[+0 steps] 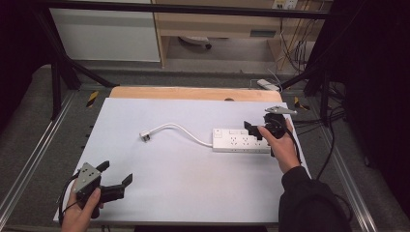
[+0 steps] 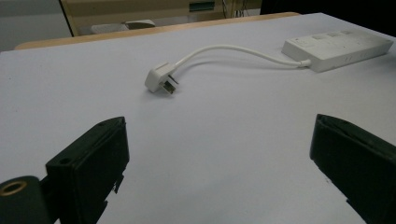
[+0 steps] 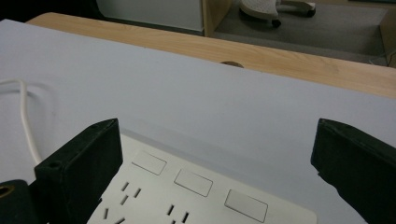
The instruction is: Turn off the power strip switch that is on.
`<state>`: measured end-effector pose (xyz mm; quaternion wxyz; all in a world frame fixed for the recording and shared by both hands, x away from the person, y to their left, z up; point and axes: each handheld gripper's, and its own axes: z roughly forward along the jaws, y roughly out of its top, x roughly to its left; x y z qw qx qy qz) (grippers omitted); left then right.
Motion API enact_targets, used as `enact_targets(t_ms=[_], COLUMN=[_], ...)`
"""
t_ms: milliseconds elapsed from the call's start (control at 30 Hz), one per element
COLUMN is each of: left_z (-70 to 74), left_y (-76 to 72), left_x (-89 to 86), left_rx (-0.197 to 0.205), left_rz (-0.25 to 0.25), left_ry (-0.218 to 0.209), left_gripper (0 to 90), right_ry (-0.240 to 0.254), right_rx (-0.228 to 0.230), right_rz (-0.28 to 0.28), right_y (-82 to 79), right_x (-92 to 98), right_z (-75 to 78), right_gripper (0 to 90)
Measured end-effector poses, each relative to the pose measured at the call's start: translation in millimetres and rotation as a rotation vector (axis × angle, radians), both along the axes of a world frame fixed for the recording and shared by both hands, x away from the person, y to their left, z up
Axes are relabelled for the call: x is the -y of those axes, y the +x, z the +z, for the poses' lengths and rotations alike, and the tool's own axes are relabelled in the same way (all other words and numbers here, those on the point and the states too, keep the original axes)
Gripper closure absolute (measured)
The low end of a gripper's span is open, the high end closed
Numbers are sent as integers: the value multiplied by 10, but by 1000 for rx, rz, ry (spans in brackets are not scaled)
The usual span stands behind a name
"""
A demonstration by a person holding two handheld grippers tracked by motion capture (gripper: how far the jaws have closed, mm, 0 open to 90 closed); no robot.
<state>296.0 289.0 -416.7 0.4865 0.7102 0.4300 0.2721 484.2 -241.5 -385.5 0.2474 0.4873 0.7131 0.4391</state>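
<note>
The right gripper [image 1: 255,129] is held wide open over the power strip [image 1: 239,140] on the bench [image 1: 183,183], nothing gripped. The left gripper [image 1: 116,173] is spread wide, empty, near the front edge.

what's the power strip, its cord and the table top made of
Power strip: looks like hard white plastic, smooth and matte, with moulded slots and flat buttons. Cord: probably rubbery white sheathing, since it lies in soft bends, ending in a moulded plug. Table top: light wood or wood-look laminate at the far edge, with a pale matte sheet over it.
</note>
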Motion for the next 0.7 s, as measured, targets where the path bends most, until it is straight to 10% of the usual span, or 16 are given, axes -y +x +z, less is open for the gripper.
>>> enact_targets(t_ms=[700], left_z=[0], left_y=[-1], left_x=[0], left_rx=[-1], left_rz=[2], left_ry=[-1], left_gripper=[45], right_ry=[83], right_rx=[143], right_rz=[50], right_y=[-463], right_x=[236], right_z=[334], right_gripper=[86])
